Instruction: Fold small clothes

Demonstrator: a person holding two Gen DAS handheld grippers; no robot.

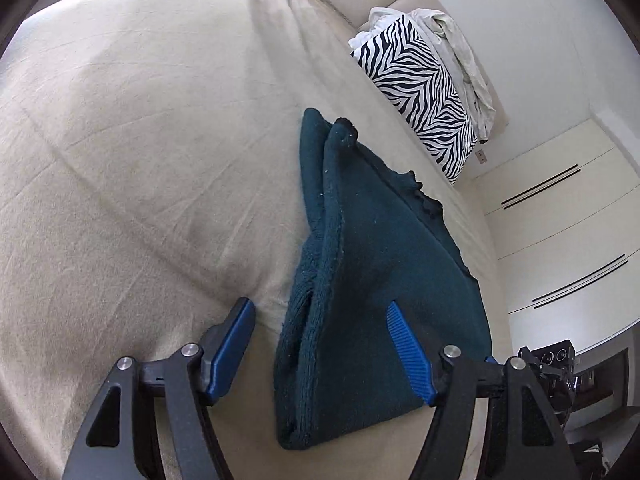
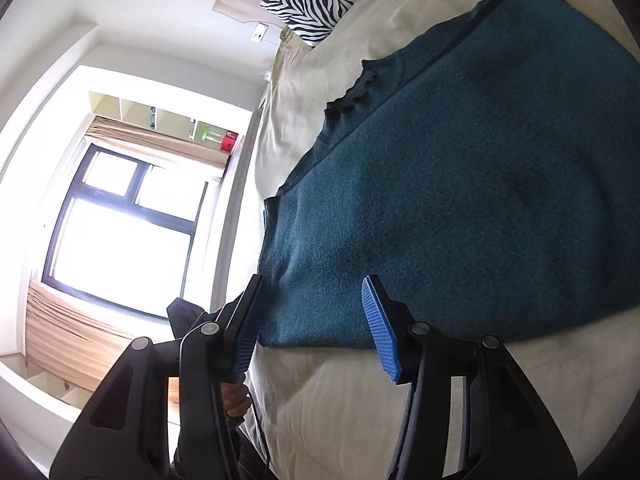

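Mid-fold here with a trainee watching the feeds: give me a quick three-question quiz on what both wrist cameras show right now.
1. True or false: the left gripper is clamped shut on the teal sweater.
2. Multiple choice: what pattern is on the pillow at the head of the bed?
A. Polka dots
B. Zebra stripes
C. Plain red
3. Fill in: the sweater lies on a ____-coloured bedsheet.

Key
1. False. Its jaws stand open, one finger over the sheet, the other over the sweater. The right gripper is open too, at the sweater's edge.
2. B
3. Beige
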